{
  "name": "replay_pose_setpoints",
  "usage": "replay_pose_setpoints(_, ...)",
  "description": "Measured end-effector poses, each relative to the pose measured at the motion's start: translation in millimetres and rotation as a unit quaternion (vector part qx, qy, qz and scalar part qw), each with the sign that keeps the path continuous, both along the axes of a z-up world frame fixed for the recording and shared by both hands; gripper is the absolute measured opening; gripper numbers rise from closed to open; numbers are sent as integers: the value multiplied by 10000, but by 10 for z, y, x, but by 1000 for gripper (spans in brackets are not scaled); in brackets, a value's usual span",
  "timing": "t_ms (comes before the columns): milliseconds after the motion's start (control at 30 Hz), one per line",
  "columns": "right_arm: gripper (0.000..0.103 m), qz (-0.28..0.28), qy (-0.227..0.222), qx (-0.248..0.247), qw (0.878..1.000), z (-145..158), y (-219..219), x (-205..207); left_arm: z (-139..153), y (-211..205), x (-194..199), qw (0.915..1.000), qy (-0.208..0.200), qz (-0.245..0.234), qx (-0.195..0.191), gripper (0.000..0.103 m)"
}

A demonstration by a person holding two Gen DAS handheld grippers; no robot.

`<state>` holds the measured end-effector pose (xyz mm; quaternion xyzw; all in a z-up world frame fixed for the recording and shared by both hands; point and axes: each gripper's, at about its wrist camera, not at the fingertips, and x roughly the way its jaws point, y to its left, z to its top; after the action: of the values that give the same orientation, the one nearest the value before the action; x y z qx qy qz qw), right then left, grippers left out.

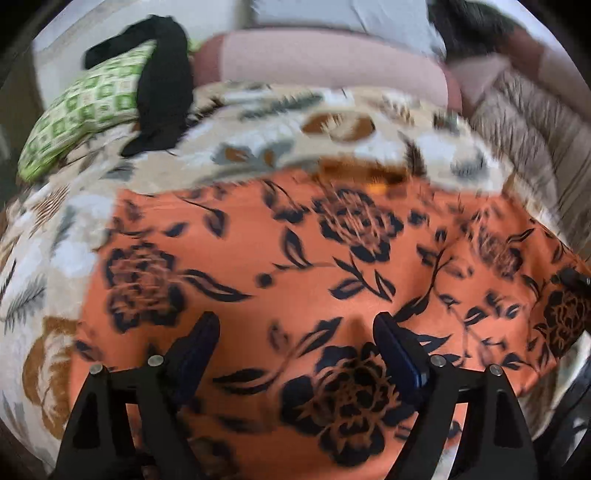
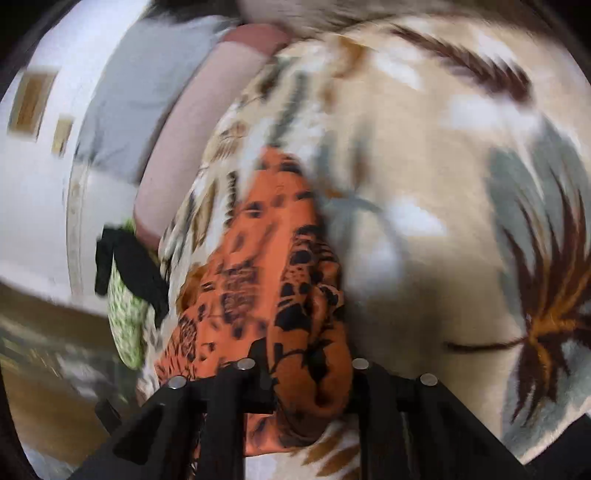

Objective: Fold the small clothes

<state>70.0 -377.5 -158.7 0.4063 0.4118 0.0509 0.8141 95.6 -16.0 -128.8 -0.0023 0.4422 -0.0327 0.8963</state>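
An orange garment (image 1: 295,266) with black flowers lies spread on a cream floral blanket (image 1: 258,140). My left gripper (image 1: 295,332) is open just above the cloth, with both dark fingers apart and nothing between them. In the right wrist view my right gripper (image 2: 306,365) is shut on a bunched edge of the orange garment (image 2: 258,258), which drapes over the fingers and hides their tips. Both views are blurred by motion.
A green patterned pillow (image 1: 85,114) with a black garment (image 1: 162,85) draped over it lies at the back left. A pink bolster (image 1: 332,62) and a grey pillow (image 1: 351,14) lie behind the blanket. The blanket (image 2: 461,184) stretches to the right.
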Motion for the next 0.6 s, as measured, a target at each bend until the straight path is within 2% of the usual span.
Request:
replay_pose_setpoints(33, 17, 200, -238, -334, 9990, 273, 177, 44, 77, 115, -78, 9997, -171, 122, -110, 86)
replay_pose_setpoints(133, 17, 789, -899, -870, 9890, 916, 790, 113, 332, 635, -347, 9947, -685, 603, -471, 86)
replay_pose_setpoints(200, 17, 1274, -1302, -1164, 9763, 1258, 1341, 95, 453, 1112, -576, 9864, -979, 1143, -665, 86)
replay_pose_setpoints(300, 17, 2037, -1631, -1374, 9555, 1451, 2184, 21, 455, 1617, -801, 9768, -1092, 1661, -791, 86)
replay_pose_setpoints(367, 21, 2511, -1509, -1514, 9440, 1292, 2682, 15, 386, 1860, -926, 9726, -1046, 1863, -912, 86)
replay_pose_setpoints(433, 27, 3155, -1363, -1348, 9294, 958, 3145, 45, 312, 1956, -982, 9707, -982, 1961, -984, 86)
replay_pose_setpoints(467, 36, 3588, -1217, -1391, 9149, 724, 3373, 90, 249, 1985, -998, 9701, -863, 2004, -1059, 86)
replay_pose_setpoints(500, 48, 3938, -861, -1491, 9029, 480, 3545, 154, 203, 2008, -1017, 9695, -754, 2008, -1187, 86)
replay_pose_setpoints(533, 50, 4025, -269, -1512, 9024, 192, 3620, 217, 178, 2011, -1031, 9681, -701, 1949, -1407, 86)
replay_pose_setpoints(600, 53, 3860, -370, -1161, 9144, 150, 3490, 184, 182, 1982, -1064, 9669, -732, 1807, -1647, 86)
